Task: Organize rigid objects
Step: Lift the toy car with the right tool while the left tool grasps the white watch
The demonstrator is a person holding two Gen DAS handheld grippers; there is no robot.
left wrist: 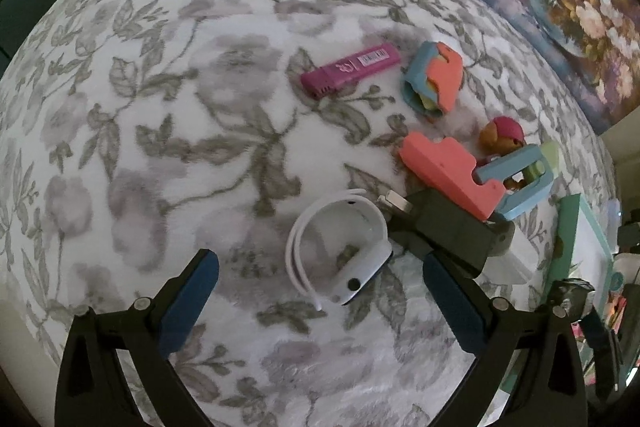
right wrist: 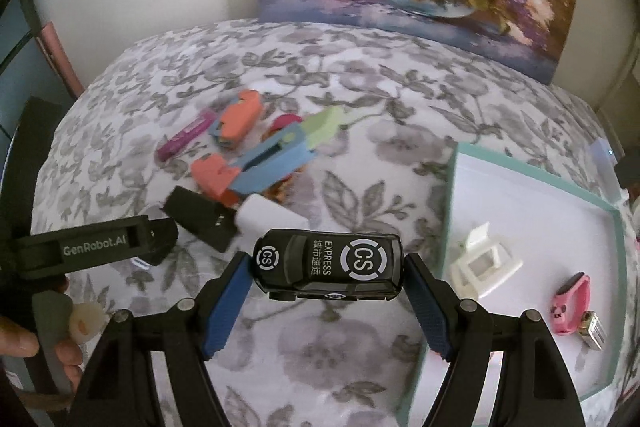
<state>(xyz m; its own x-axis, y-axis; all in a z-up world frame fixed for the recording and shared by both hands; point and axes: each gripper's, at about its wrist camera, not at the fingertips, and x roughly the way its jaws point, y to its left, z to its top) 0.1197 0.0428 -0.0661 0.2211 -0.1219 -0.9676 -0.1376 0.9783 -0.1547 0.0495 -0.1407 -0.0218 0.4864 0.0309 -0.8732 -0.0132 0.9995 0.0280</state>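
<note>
Right gripper (right wrist: 328, 281) pinches the toy car (right wrist: 328, 263) lengthwise; set it flat in the tray (right wrist: 452, 195) beside the white frame (right wrist: 480, 259); left gripper (left wrist: 320, 275) spread, empty.

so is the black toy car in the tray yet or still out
Out. The black toy car is clamped between the right gripper's fingers, above the floral cloth left of the tray; the tray holds other items.

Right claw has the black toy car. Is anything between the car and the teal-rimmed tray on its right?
Nothing visible. The right claw grips the black toy car above bare floral cloth, and the tray rim beside it is unobstructed; open white floor lies just inside.
</note>
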